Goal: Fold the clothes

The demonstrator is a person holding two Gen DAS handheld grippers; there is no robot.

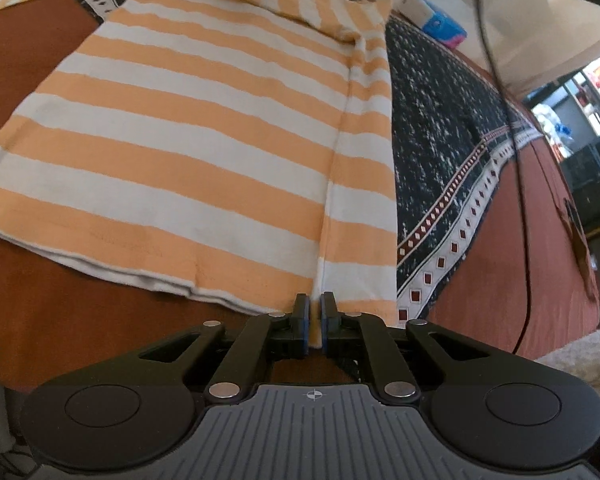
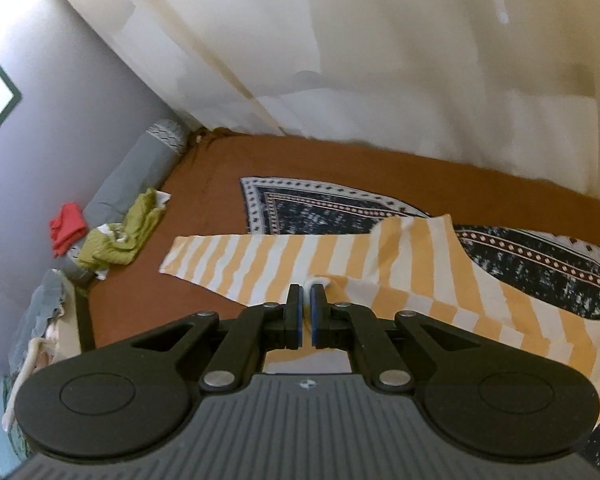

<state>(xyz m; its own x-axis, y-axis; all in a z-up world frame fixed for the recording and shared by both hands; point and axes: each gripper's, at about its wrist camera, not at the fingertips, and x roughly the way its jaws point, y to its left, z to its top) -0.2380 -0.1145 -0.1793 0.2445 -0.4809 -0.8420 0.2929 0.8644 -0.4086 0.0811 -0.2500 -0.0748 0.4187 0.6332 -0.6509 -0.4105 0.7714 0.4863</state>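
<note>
An orange and white striped shirt [image 1: 188, 140] lies spread on the brown bed, its right side folded over along a lengthwise crease. My left gripper [image 1: 314, 307] is shut on the shirt's bottom hem at that crease. In the right wrist view the same striped shirt [image 2: 420, 276] shows its upper part, with one sleeve stretched out to the left. My right gripper [image 2: 307, 300] is shut on a bunched white bit of the shirt near the collar and holds it a little above the bed.
A dark patterned cloth [image 1: 440, 152] lies under the shirt on the brown bedsheet [image 2: 340, 164]. A grey bolster [image 2: 140, 176], green clothes [image 2: 120, 236] and a red garment [image 2: 66, 226] lie at the bed's left end. A blue box [image 1: 440, 20] and a black cable [image 1: 512, 140] are at the right.
</note>
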